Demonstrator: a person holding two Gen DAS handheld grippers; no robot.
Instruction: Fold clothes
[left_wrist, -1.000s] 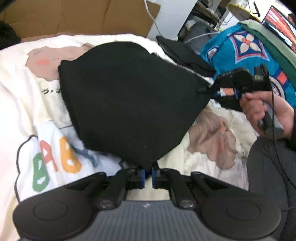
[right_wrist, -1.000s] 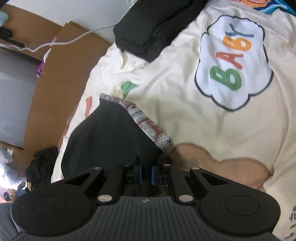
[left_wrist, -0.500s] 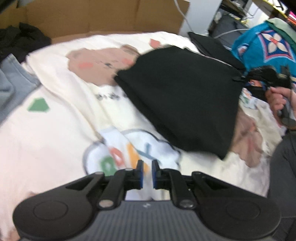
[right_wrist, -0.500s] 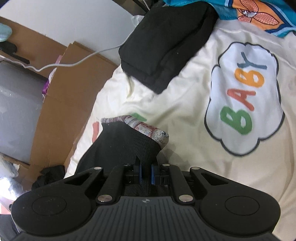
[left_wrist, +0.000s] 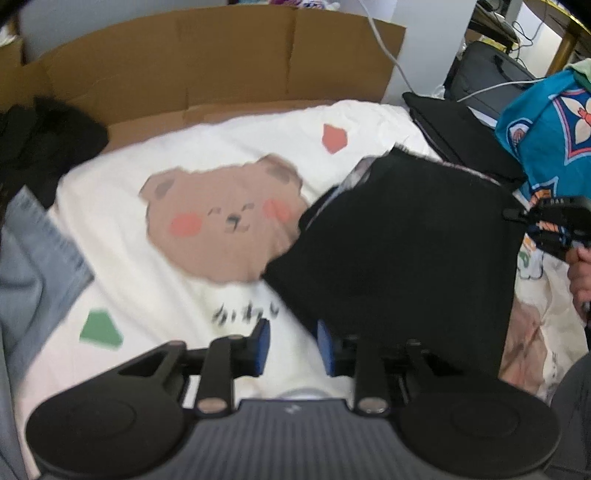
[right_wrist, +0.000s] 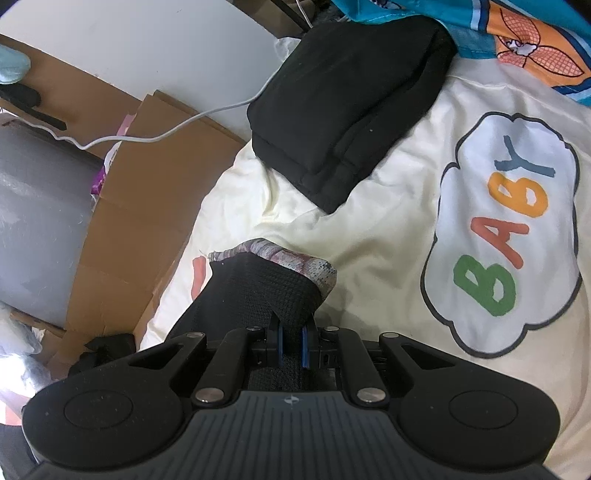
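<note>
Cream bedsheet (left_wrist: 229, 140), printed with a brown bear face (left_wrist: 225, 218) and a "BABY" cloud (right_wrist: 506, 236), covers the work surface; brown cardboard (left_wrist: 207, 59) stands along its far edge.

Left wrist view, left to right: dark clothes heap (left_wrist: 40, 144) at far left; pale blue denim (left_wrist: 33, 269) at the near left edge; left gripper (left_wrist: 291, 345), blue-padded jaws apart, nothing between them, over bare sheet, its right jaw just beside the near edge of the black garment; black garment (left_wrist: 402, 258) lying right of the bear face, overlapping its right side; right gripper (left_wrist: 517, 214) at far right, at the garment's right corner; turquoise patterned cloth (left_wrist: 546, 136) beyond it.

Right wrist view, left to right: white cable (right_wrist: 155, 138) across the cardboard; black garment (right_wrist: 255, 291), grey-pink patterned lining showing at its far edge, clamped between the jaws of the right gripper (right_wrist: 291, 349); folded black clothing (right_wrist: 351, 96) lying further off, apart from the held piece.
</note>
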